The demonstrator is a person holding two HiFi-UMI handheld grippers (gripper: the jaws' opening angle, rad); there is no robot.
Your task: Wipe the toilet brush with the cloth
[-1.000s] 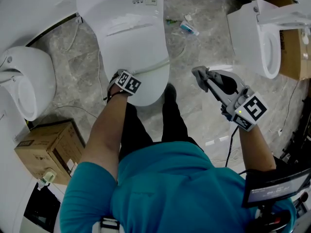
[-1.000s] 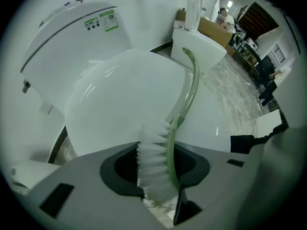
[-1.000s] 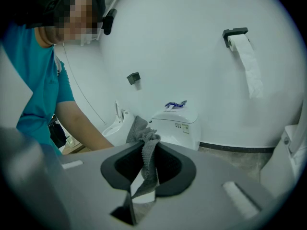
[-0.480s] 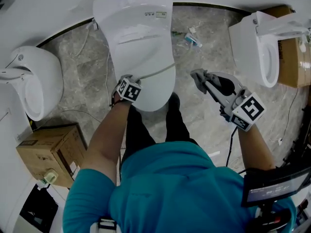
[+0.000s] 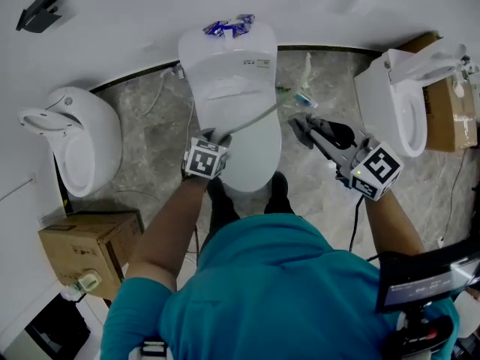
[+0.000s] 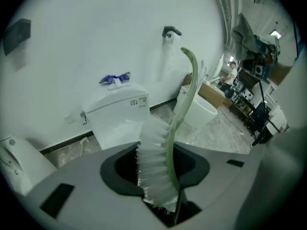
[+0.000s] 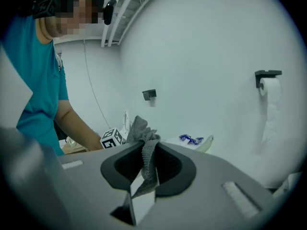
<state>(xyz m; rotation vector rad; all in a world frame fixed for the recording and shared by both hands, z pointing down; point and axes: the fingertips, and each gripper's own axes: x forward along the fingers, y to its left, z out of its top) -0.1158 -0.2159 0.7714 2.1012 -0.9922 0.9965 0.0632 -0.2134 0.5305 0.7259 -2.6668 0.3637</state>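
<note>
The toilet brush (image 6: 168,152) has a pale green curved handle and white bristles. My left gripper (image 6: 165,198) is shut on its lower end, so the bristles stand up between the jaws. In the head view the left gripper (image 5: 217,136) is over the front of the closed toilet lid, and the thin brush handle (image 5: 256,115) reaches right across the lid. My right gripper (image 5: 304,130) is shut on a grey cloth (image 5: 298,125), a hand's width right of the brush. In the right gripper view the cloth (image 7: 146,145) hangs bunched from the jaws of the right gripper (image 7: 143,178).
A white toilet (image 5: 232,103) stands ahead with a blue packet (image 5: 229,27) on its tank. Another toilet (image 5: 390,103) is at the right, and a white fixture (image 5: 75,141) at the left. A cardboard box (image 5: 82,246) sits low left. A paper roll (image 7: 271,97) hangs on the wall.
Both grippers have risen, the left one more, and the brush now stretches across the toilet lid. The cloth came up and left, closer to the brush. Both grips are unchanged.
</note>
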